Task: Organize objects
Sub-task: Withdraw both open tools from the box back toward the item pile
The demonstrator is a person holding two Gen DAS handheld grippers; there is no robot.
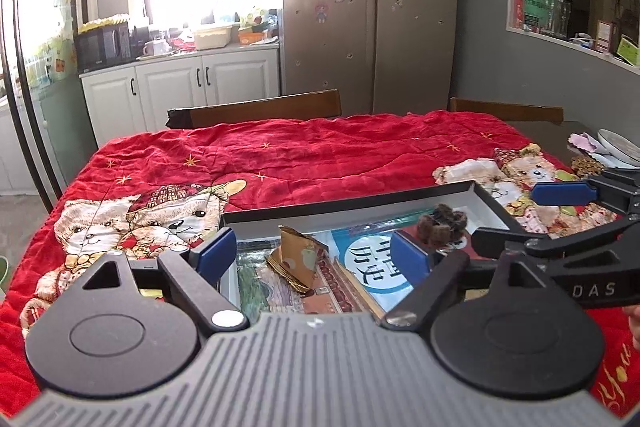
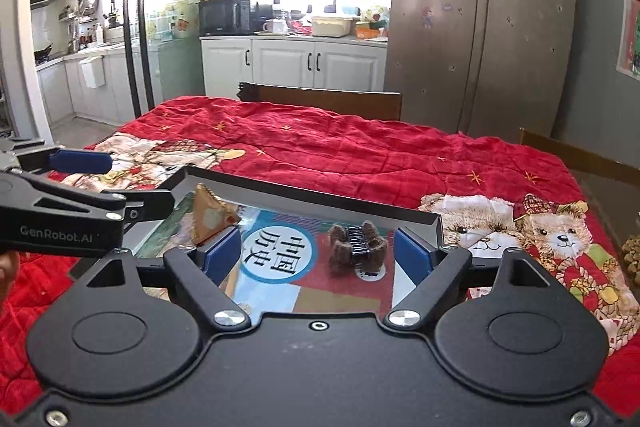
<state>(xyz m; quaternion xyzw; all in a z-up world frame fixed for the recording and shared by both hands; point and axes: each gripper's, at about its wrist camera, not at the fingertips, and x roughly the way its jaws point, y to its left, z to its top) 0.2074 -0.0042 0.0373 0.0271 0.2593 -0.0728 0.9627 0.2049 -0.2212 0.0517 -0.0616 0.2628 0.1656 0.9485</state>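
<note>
While both tools hang wide open and empty over the box (image 2: 312, 197), the hair clip (image 2: 358, 247) lies inside on the book (image 2: 280, 255), between the right tool (image 2: 318, 253) fingers. Risk: fuzzy clip slipping (or snagging). Left tool (image 1: 314, 251) flanks the paper wedge (image 1: 298, 257).

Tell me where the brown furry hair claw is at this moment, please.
The brown furry hair claw lies inside the box, on the book, toward the box's right end. The folded gold paper lies to its left, and the open right gripper frames it.
</note>
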